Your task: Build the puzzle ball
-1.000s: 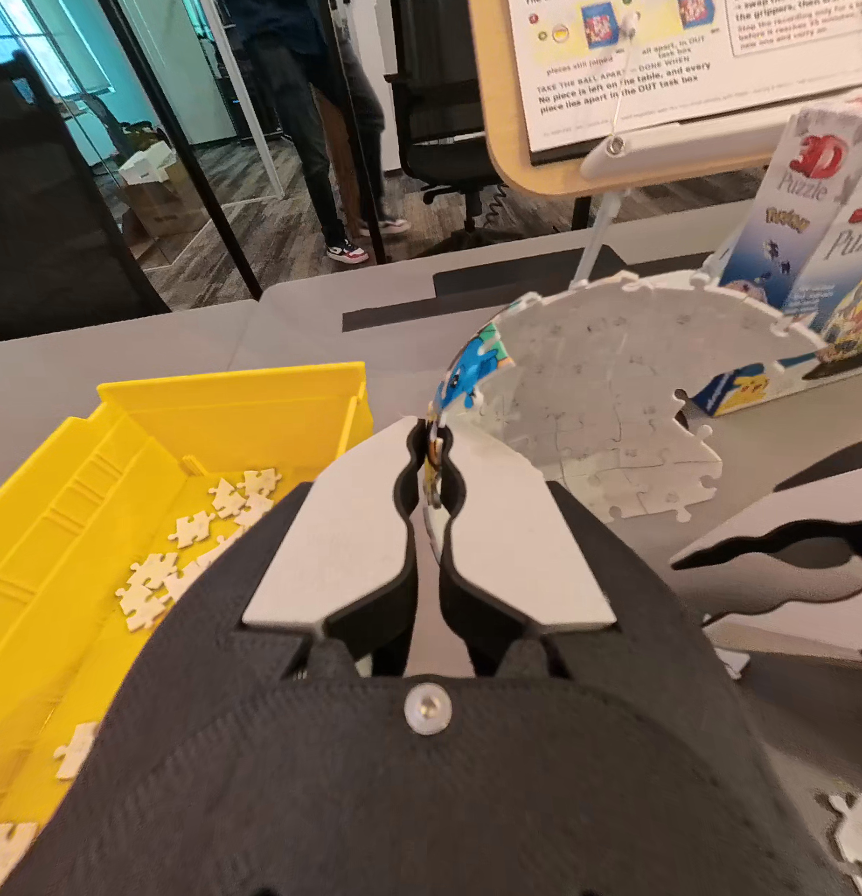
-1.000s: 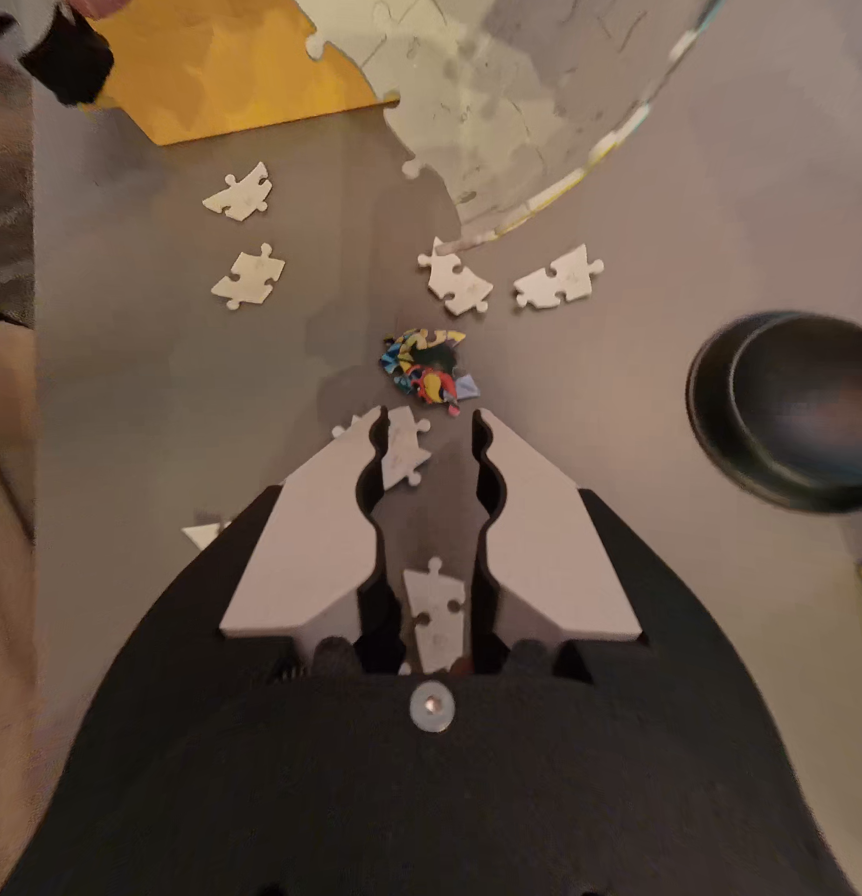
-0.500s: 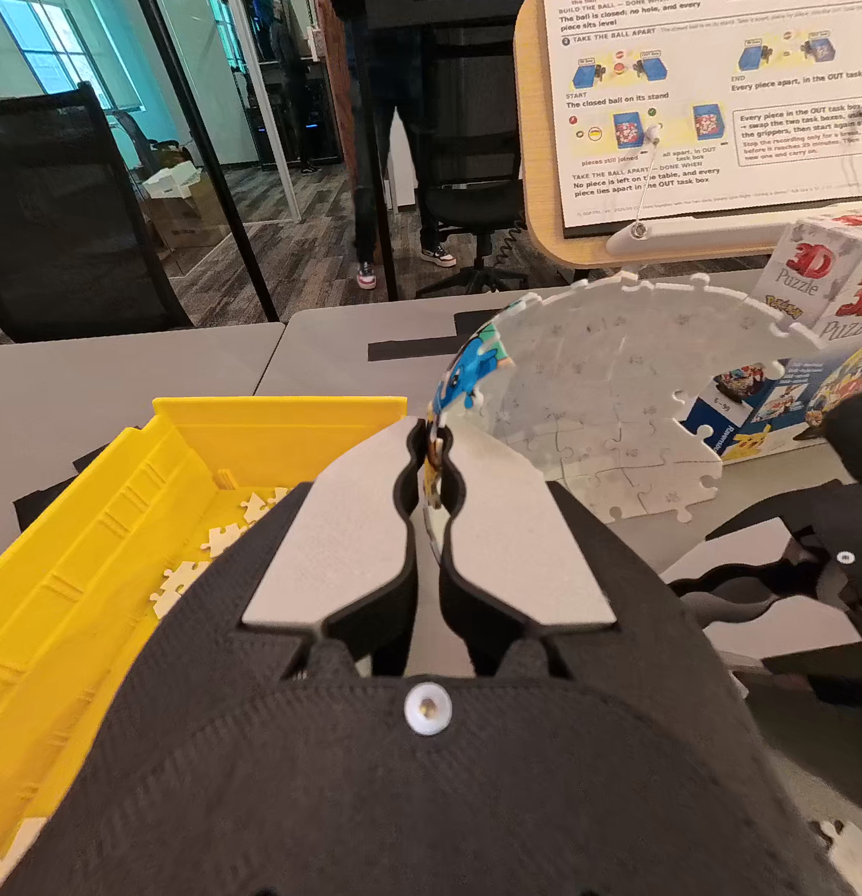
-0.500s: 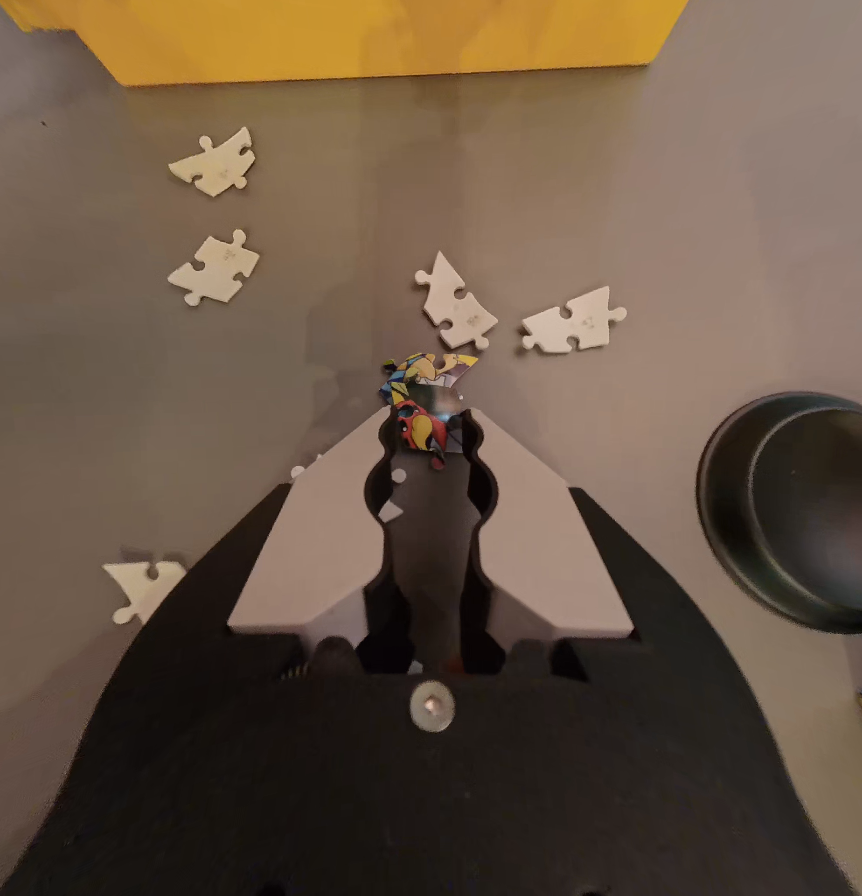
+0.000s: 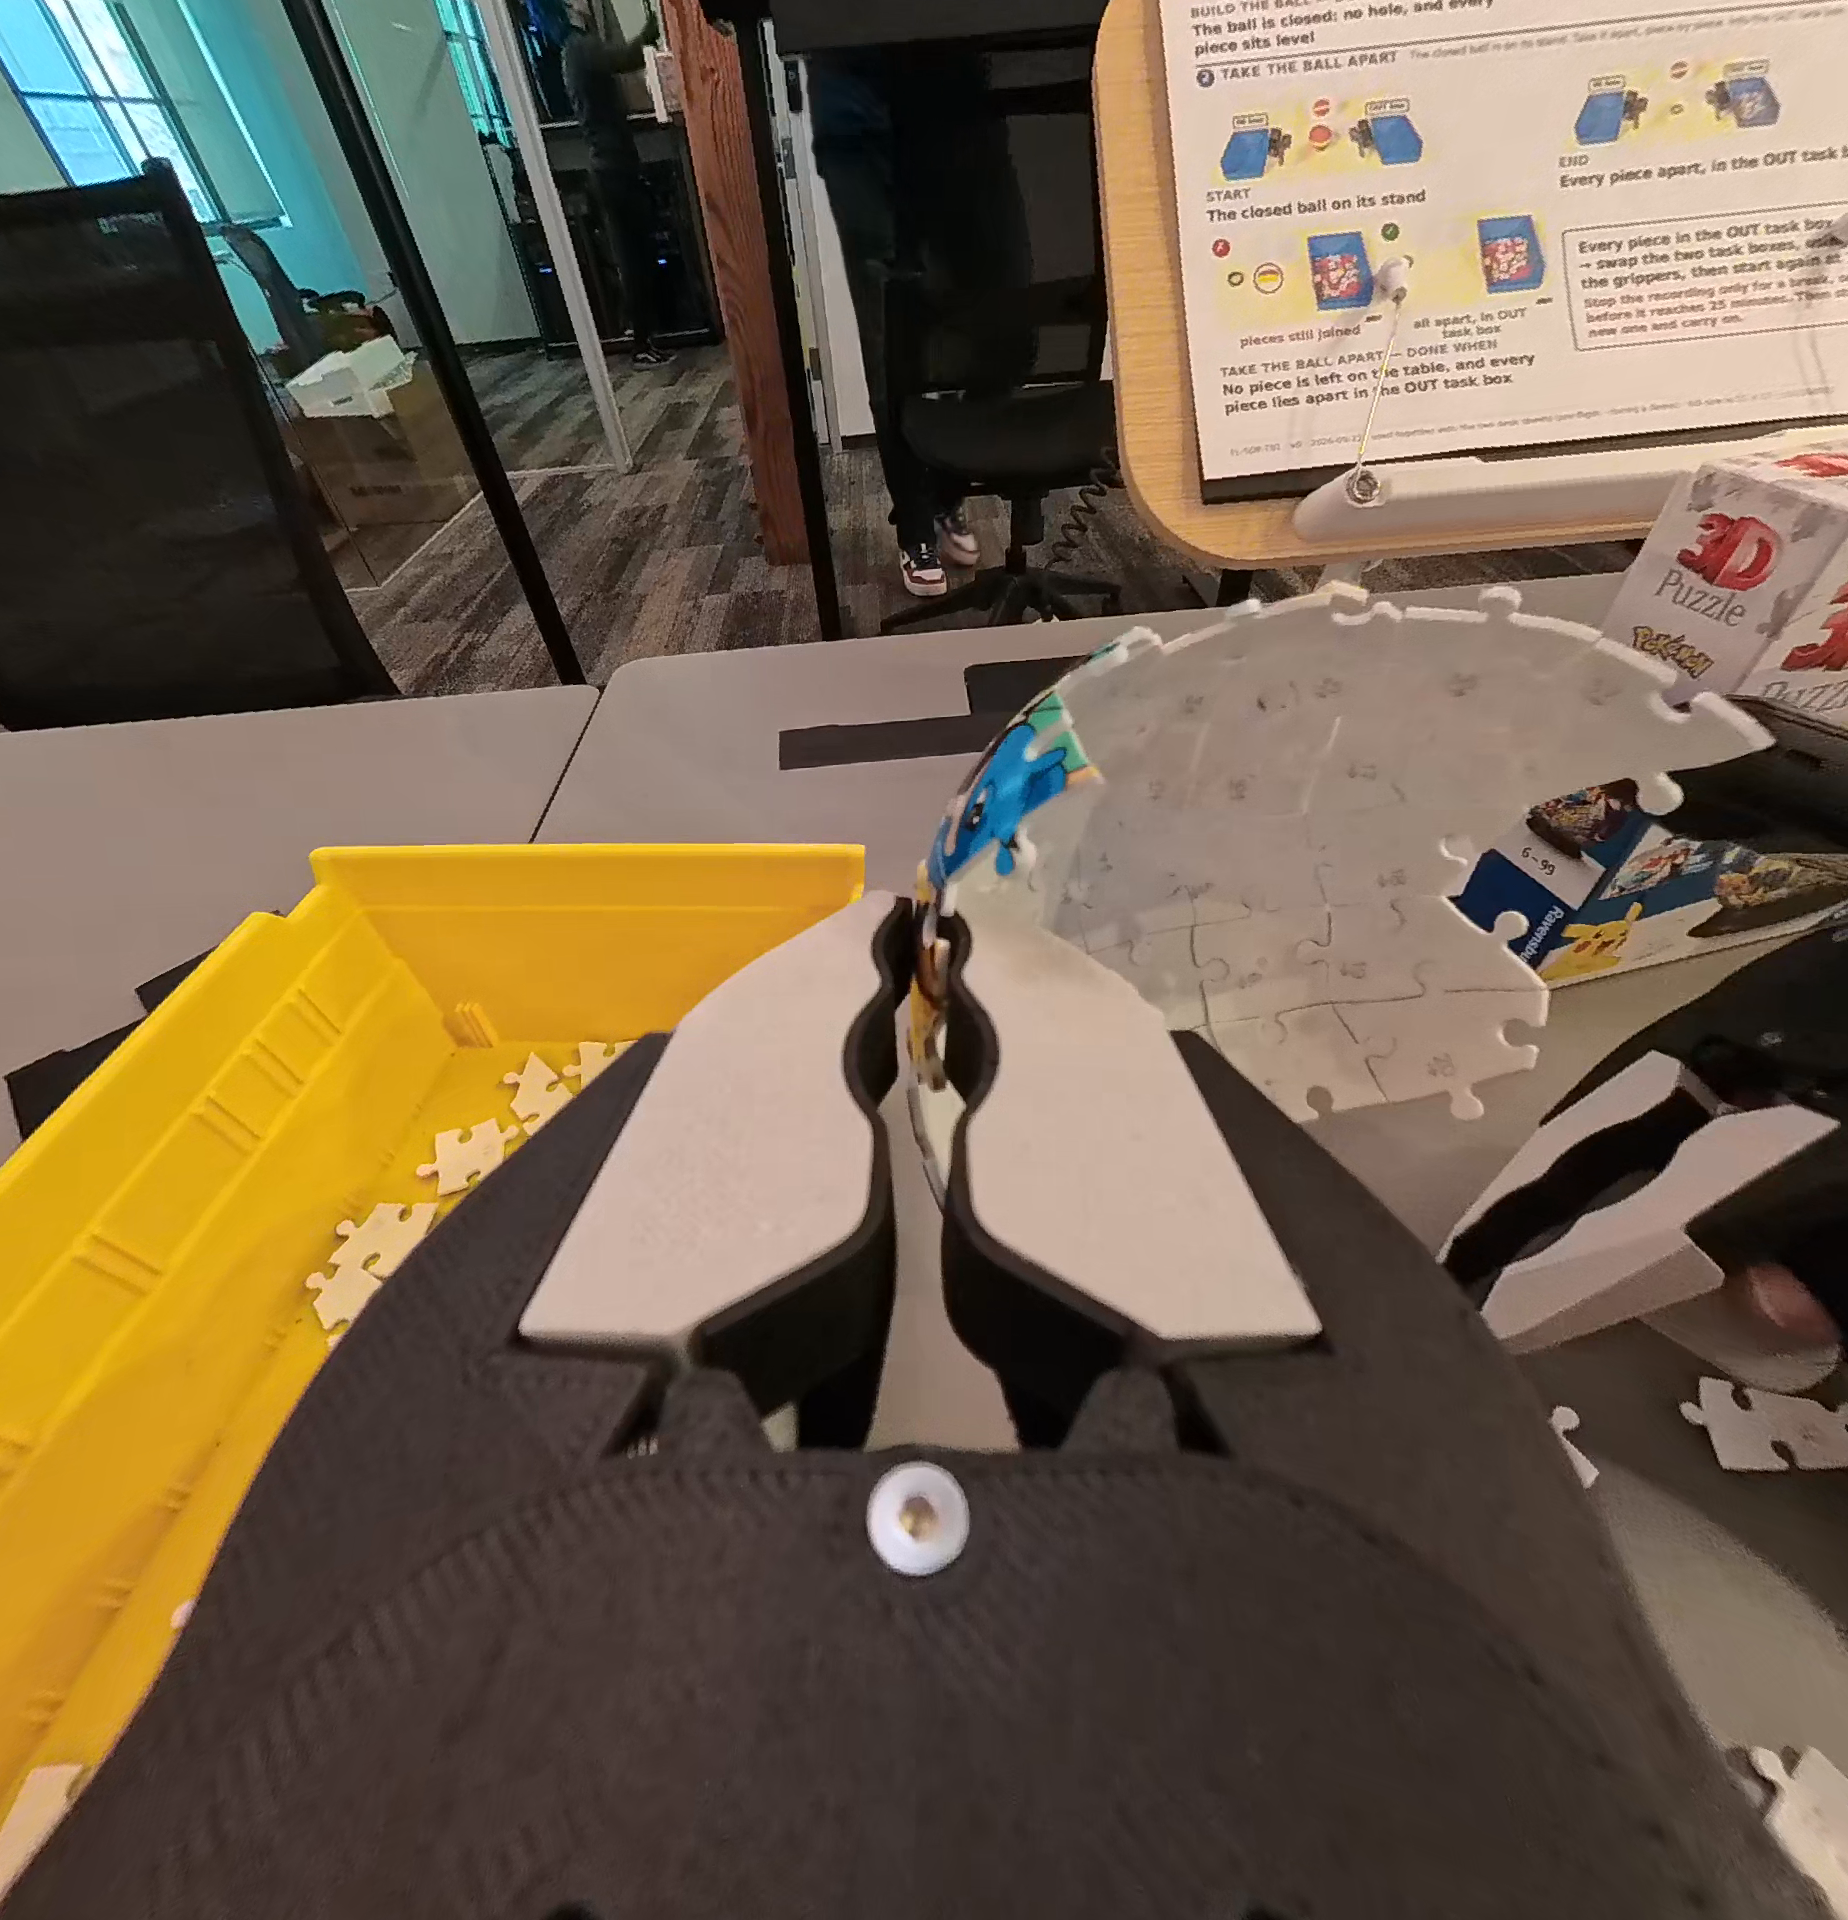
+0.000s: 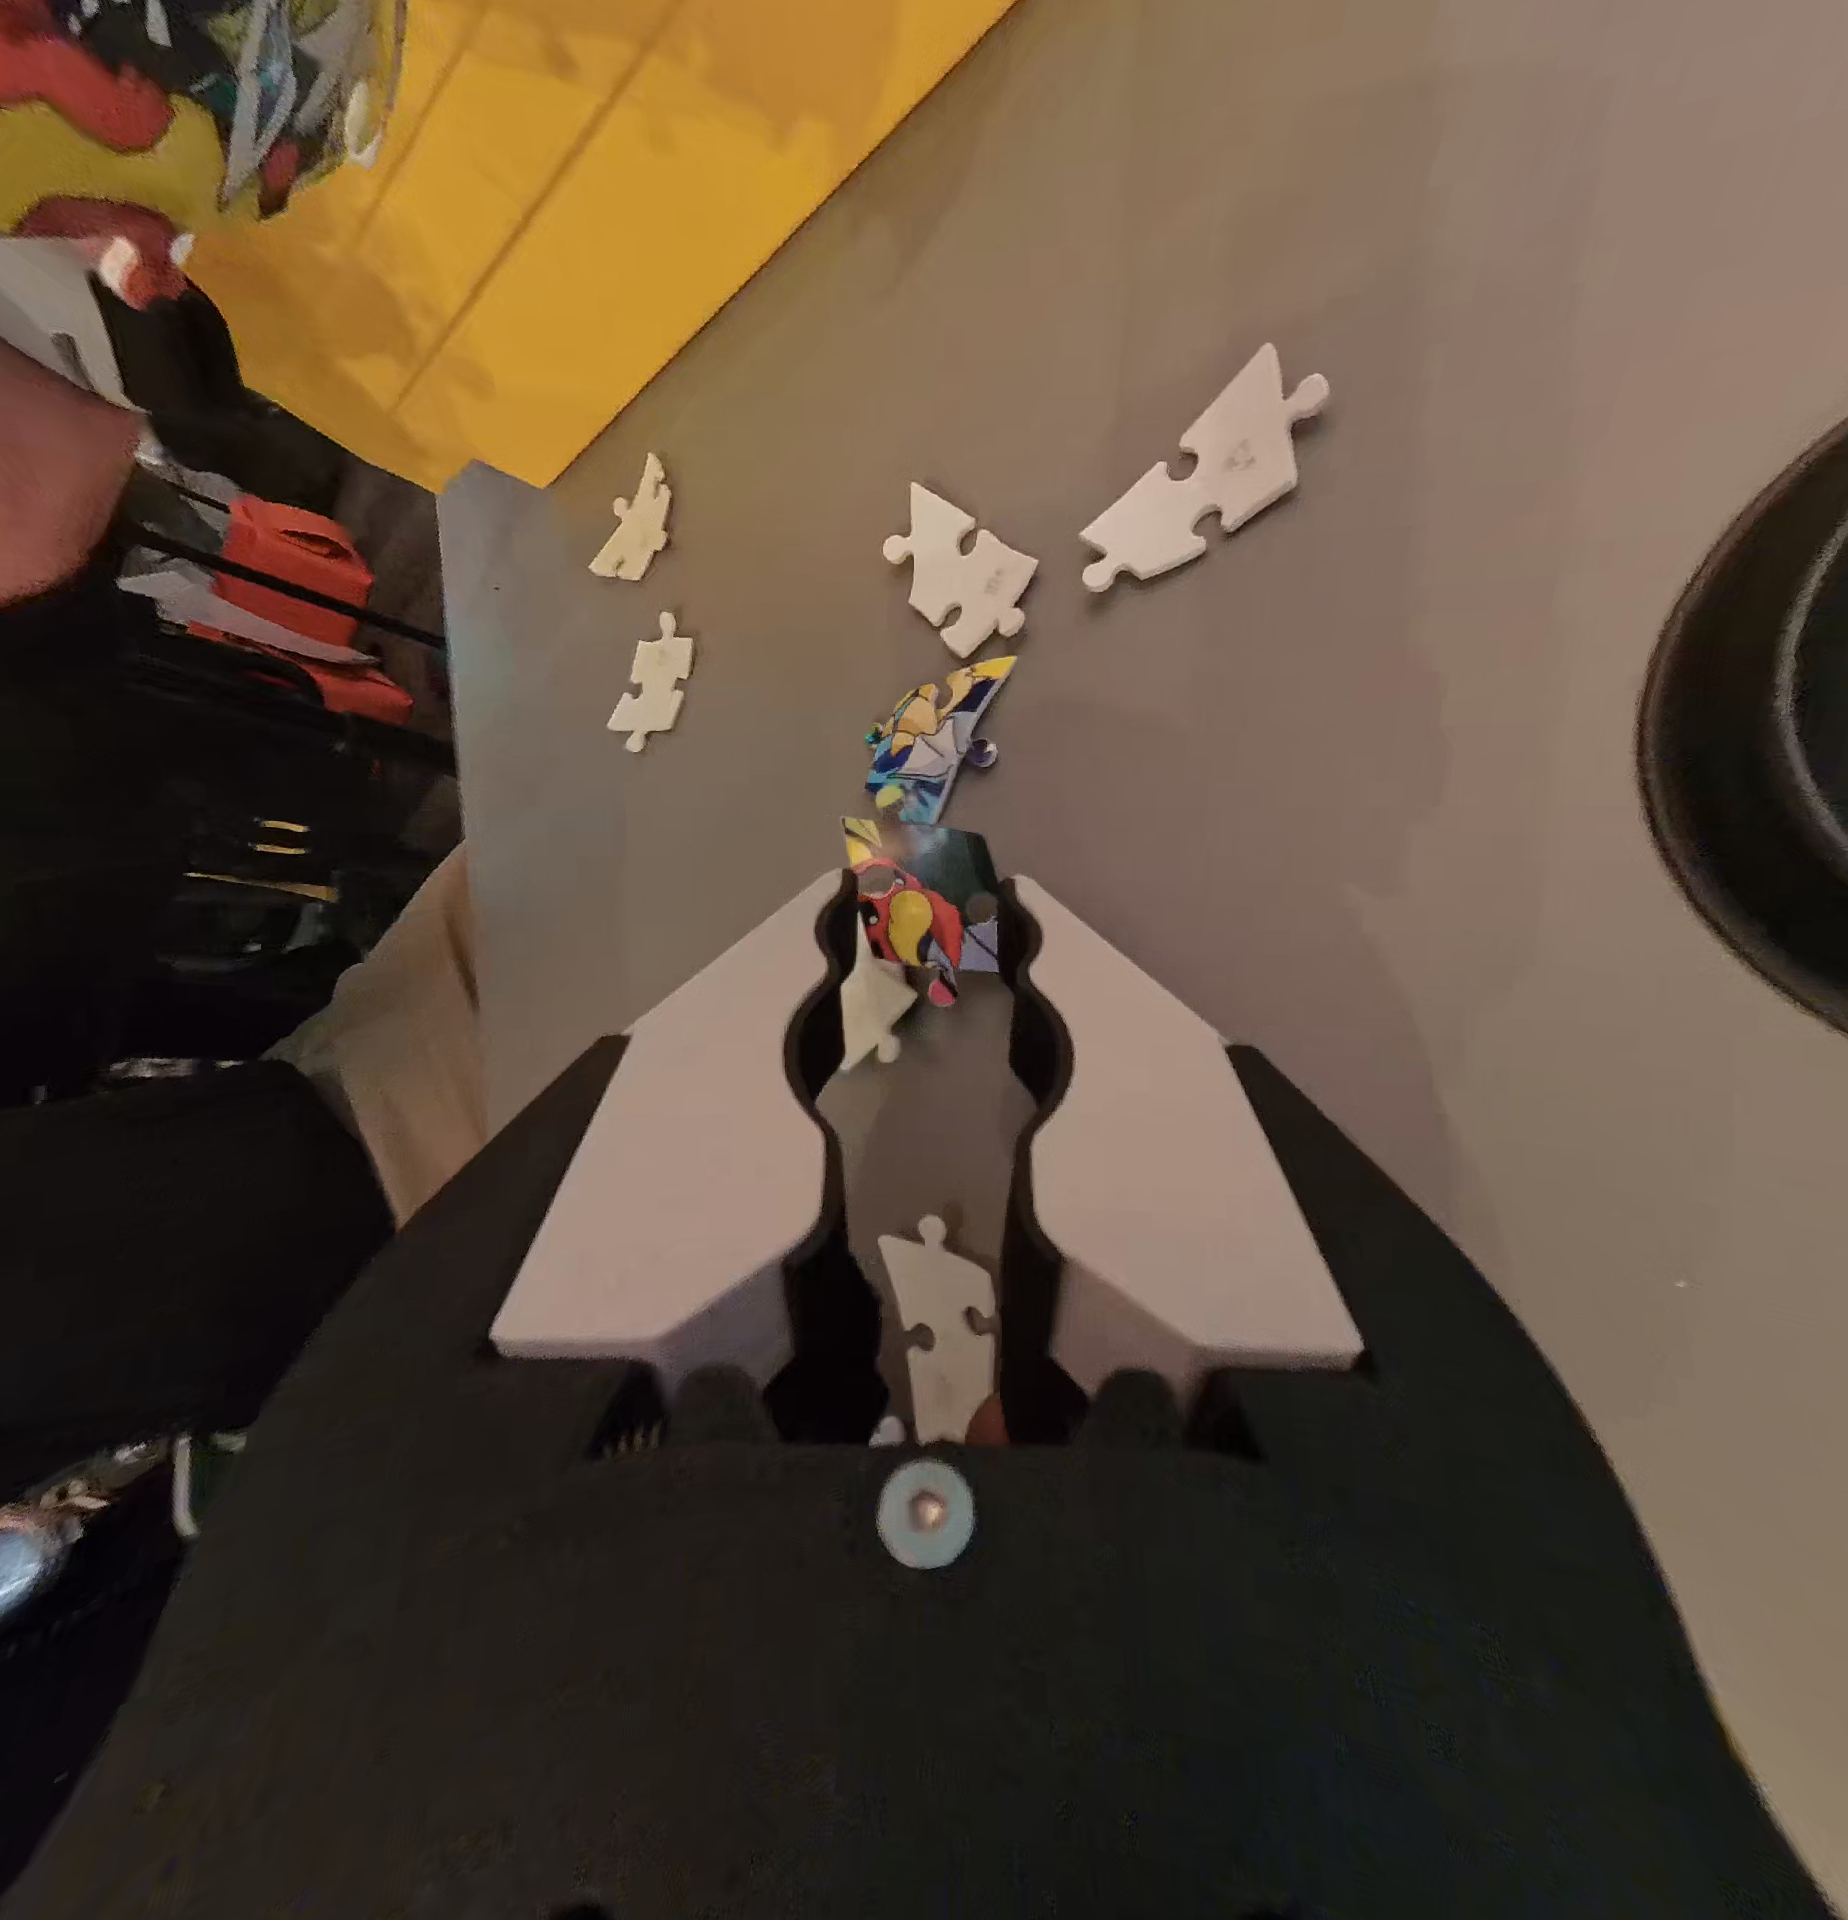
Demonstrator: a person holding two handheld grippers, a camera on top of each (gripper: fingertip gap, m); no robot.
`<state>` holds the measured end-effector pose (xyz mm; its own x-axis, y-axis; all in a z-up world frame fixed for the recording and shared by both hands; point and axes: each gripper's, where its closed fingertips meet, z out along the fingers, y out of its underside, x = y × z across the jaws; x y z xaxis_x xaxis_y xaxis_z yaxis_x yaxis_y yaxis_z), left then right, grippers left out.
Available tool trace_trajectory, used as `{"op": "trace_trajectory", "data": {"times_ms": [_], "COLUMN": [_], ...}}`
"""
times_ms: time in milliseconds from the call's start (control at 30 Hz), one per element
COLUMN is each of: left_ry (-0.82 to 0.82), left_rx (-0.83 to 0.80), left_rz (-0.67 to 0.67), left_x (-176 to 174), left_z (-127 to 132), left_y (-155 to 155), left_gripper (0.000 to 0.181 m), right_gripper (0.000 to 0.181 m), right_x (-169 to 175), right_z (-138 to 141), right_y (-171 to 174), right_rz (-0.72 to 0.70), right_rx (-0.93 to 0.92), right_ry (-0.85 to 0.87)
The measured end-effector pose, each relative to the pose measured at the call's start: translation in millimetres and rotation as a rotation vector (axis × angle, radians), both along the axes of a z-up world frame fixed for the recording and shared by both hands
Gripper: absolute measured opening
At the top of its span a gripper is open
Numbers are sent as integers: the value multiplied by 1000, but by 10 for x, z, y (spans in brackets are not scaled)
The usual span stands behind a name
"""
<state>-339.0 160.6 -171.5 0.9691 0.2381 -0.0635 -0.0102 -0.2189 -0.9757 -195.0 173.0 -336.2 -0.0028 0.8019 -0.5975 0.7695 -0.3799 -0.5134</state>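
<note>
Right gripper [image 6: 925,925] clamps colourful piece [image 6: 920,914] lifted off table [image 6: 1419,935]; left gripper [image 5: 925,977] pinches ball shell [image 5: 1315,862] rim, shell lying left of piece, toward yellow bin [image 6: 587,229]

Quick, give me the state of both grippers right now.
Left gripper: shut on the rim of the half-built puzzle ball.
Right gripper: shut on a coloured puzzle piece.

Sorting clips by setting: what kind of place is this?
Likely an office: glass partition, black office chair on carpet, grey table holding a yellow bin and propped instruction board.
</note>
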Motion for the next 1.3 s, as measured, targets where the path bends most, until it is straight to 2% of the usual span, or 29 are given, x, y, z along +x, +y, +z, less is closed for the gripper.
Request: {"op": "trace_trajectory", "data": {"times_ms": [167, 333, 500, 633, 667, 800, 900, 1000, 1100, 1200, 1300], "left_ry": [0, -1, -2, 7, 9, 7, 6, 11, 23, 27, 26], "left_rx": [-2, -3, -2, -1, 0, 2, 0, -2, 2, 5, 3], "left_rz": [-8, -12, -17, -21, -20, -26, -35, -42, -43, -44, -50], "left_x": [20, 23, 33, 47, 44, 49, 76, 104, 116, 123, 145], "left_z": [-14, -21, -22, -4, 0, -3, -20, -25, 2, 17, 7], "left_y": [12, 10, 14, 13, 11, 18, 33, 41, 36, 37, 44], "left_gripper": [3, 3, 3, 3, 3, 3, 3, 3, 3, 3, 3], "right_gripper": [25, 25, 25, 25, 25, 25, 26, 33, 35, 28, 25], "right_x": [5, -2, 133, 194, 215, 297, 351, 366, 351, 368, 335], "right_z": [-64, 6, 94, 125, 89, -75, -135, -138, -91, -113, -106], "right_y": [97, 55, -257, -382, -366, -217, -192, -219, -192, -226, -187], "right_rz": [13, 69, 237, 273, 275, 340, 360, 351, 352, 378, 348], "right_rx": [142, 218, 152, 40, 63, 413, 571, 630, 780, 883, 931], "right_ry": [-21, 18, -4, -15, -27, -26, -27, -7, 44, 59, 79]}}
